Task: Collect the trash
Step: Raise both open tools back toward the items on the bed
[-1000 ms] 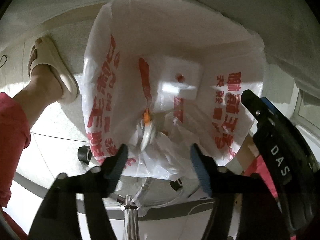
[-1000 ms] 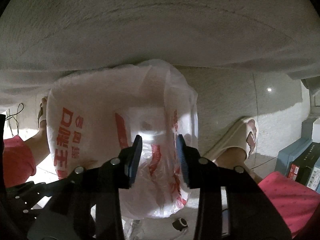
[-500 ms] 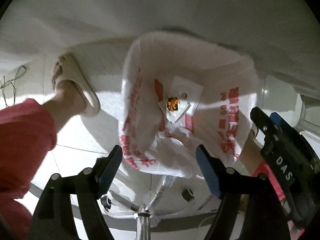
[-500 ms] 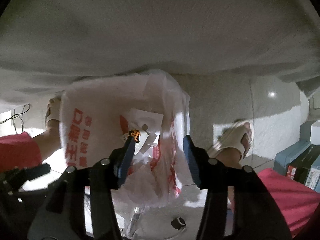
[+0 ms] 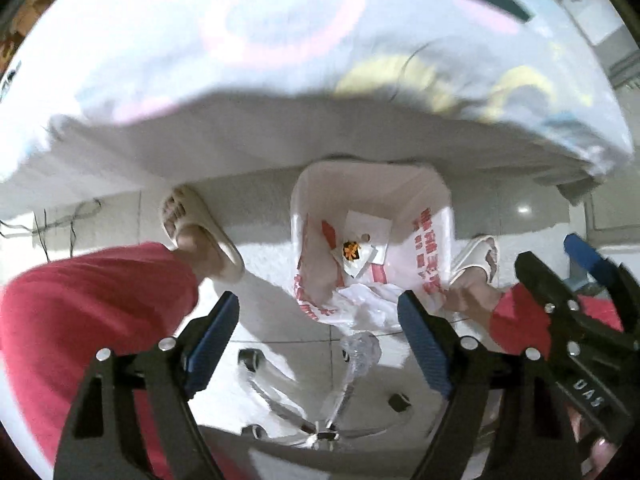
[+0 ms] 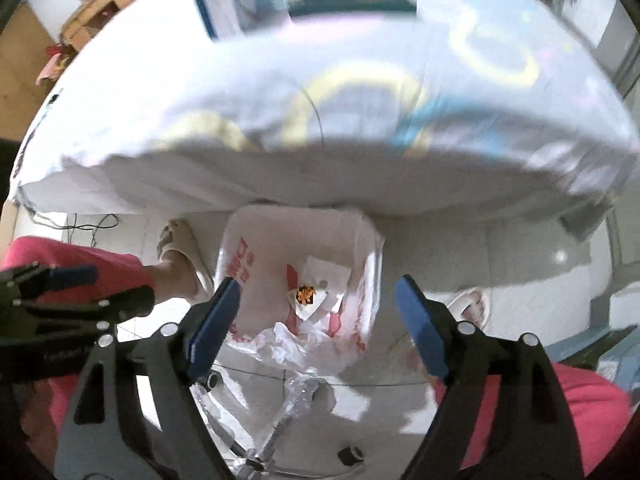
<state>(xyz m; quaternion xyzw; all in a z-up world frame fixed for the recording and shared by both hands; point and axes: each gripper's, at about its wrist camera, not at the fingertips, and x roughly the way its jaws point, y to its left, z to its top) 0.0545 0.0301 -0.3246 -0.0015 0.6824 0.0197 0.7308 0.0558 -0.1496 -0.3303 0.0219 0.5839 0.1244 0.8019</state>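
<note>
Below both opening, empty grippers, left gripper (image 5: 318,322) and right gripper (image 6: 316,312), a red-lettered bag (image 5: 430,256); "DAS" legible.

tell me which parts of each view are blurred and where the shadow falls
Left wrist: tablecloth smeared by motion, bag fairly sharp, table's shadow across the floor behind it. Right wrist: tablecloth and the things on it streaked, bag clearer, same shadow band under the table edge; fisheye bends both.

- Both wrist cameras are looking steeply down past their own fingers from high above the floor.
- Both are sharing the lined bin (image 5: 372,240) (image 6: 300,280), centred ahead between each pair of fingers.
</note>
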